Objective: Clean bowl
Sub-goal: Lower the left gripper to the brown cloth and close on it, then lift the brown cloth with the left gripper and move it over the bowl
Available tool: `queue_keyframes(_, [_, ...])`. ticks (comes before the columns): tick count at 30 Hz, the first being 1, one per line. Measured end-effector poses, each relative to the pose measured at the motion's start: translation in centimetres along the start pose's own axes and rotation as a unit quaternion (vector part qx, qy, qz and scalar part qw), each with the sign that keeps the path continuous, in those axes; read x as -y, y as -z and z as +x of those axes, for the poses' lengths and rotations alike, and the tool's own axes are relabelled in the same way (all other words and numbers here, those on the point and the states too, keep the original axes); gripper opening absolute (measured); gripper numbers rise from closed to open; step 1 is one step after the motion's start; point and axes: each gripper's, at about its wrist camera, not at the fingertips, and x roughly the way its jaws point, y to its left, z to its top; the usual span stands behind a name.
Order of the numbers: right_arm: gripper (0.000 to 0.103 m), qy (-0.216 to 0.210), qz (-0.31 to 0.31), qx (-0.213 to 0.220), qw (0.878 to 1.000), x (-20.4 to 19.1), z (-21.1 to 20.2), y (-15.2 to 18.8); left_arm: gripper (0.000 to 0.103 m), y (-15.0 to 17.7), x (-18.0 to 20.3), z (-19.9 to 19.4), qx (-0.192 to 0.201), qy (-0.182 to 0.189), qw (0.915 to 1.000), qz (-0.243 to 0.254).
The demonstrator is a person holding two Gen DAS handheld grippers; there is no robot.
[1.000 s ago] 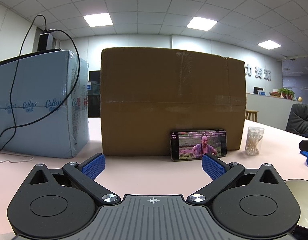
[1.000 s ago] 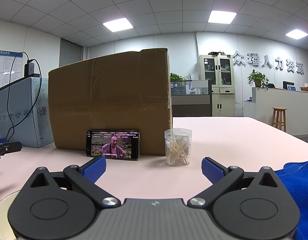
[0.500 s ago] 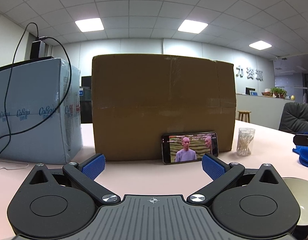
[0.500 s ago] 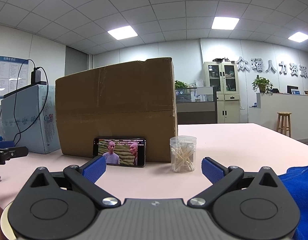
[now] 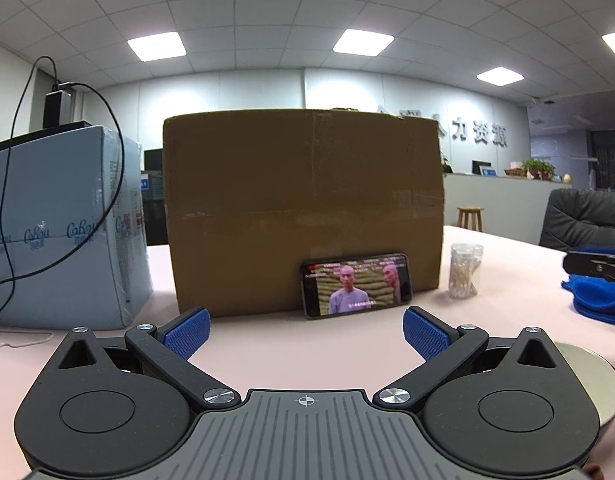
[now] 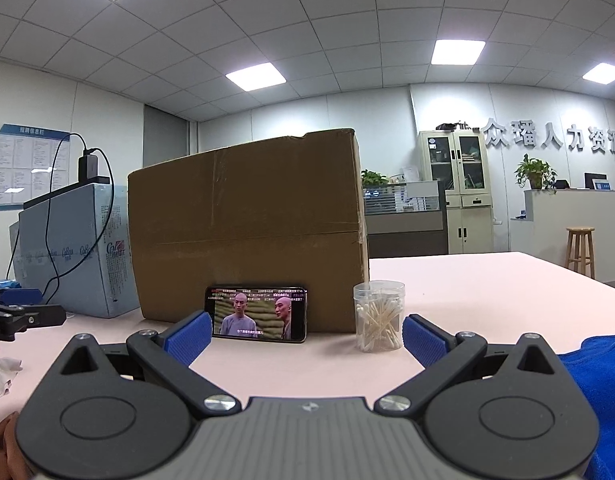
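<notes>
The pale bowl [image 5: 599, 376] lies on the pink table at the lower right of the left wrist view, mostly hidden behind my gripper's body. My left gripper [image 5: 306, 334] is open, with only bare table between its blue pads [image 5: 187, 332]. A blue cloth [image 6: 595, 384] lies bunched at the right, just beside my open right gripper [image 6: 306, 338], which holds nothing. From the left wrist view the cloth [image 5: 595, 300] sits under the right gripper's black tip [image 5: 595, 266]. The bowl does not show in the right wrist view.
A big cardboard box [image 5: 303, 208] stands ahead with a phone [image 5: 357, 286] playing video propped against it. Beside it are a jar of cotton swabs [image 6: 377, 318] and a pale blue carton [image 5: 59, 220] with a cable. A crumpled tissue [image 6: 1, 372] lies at the left.
Both grippers have drawn back a little from the box and stay open. The bowl's rim has slipped out of the right wrist view at the lower left.
</notes>
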Motion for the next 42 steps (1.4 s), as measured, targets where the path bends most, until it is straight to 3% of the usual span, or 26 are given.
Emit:
queue_keyframes(7, [0.103, -0.023, -0.014, -0.012, 1.000, -0.7, -0.2, 0.0, 0.103, -0.1, 1.5, -1.3, -0.054, 0.041, 0.9972, 0.029])
queue_keyframes(13, [0.103, -0.066, 0.007, -0.053, 0.996, -0.6, 0.2, -0.1, 0.097, 0.7, 3.0, -2.0, -0.088, 0.096, 0.9906, 0.043])
queue_keyframes(17, [0.103, -0.073, 0.006, -0.064, 0.995, -0.9, 0.4, 0.1, 0.094, 1.4, 4.3, -2.5, -0.114, 0.132, 0.9832, 0.052])
queue_keyframes(21, [0.103, -0.075, 0.007, -0.069, 0.995, -1.0, 0.4, 0.2, 0.086, 2.1, 5.5, -2.9, -0.140, 0.168, 0.9738, 0.061])
queue_keyframes(26, [0.103, -0.079, 0.012, -0.077, 0.994, -1.0, 0.5, 0.3, 0.085, 3.0, 7.1, -3.5, -0.173, 0.213, 0.9589, 0.072])
queue_keyframes(32, [0.103, -0.081, 0.014, -0.083, 0.993, -1.1, 0.5, 0.4, 0.067, 3.3, 7.5, -2.8, -0.209, 0.214, 0.9514, 0.072])
queue_keyframes(34, [0.103, -0.082, 0.015, -0.085, 0.993, -1.0, 0.6, 0.4, 0.054, 3.4, 7.4, -2.5, -0.215, 0.212, 0.9509, 0.070])
queue_keyframes(40, [0.103, -0.083, 0.017, -0.089, 0.992, -0.9, 0.8, 0.4, 0.021, 3.3, 5.8, -1.9, -0.215, 0.194, 0.9564, 0.037])
queue_keyframes(42, [0.103, -0.082, 0.018, -0.090, 0.992, -0.9, 0.8, 0.4, 0.017, 3.2, 5.3, -1.9, -0.213, 0.187, 0.9586, 0.029])
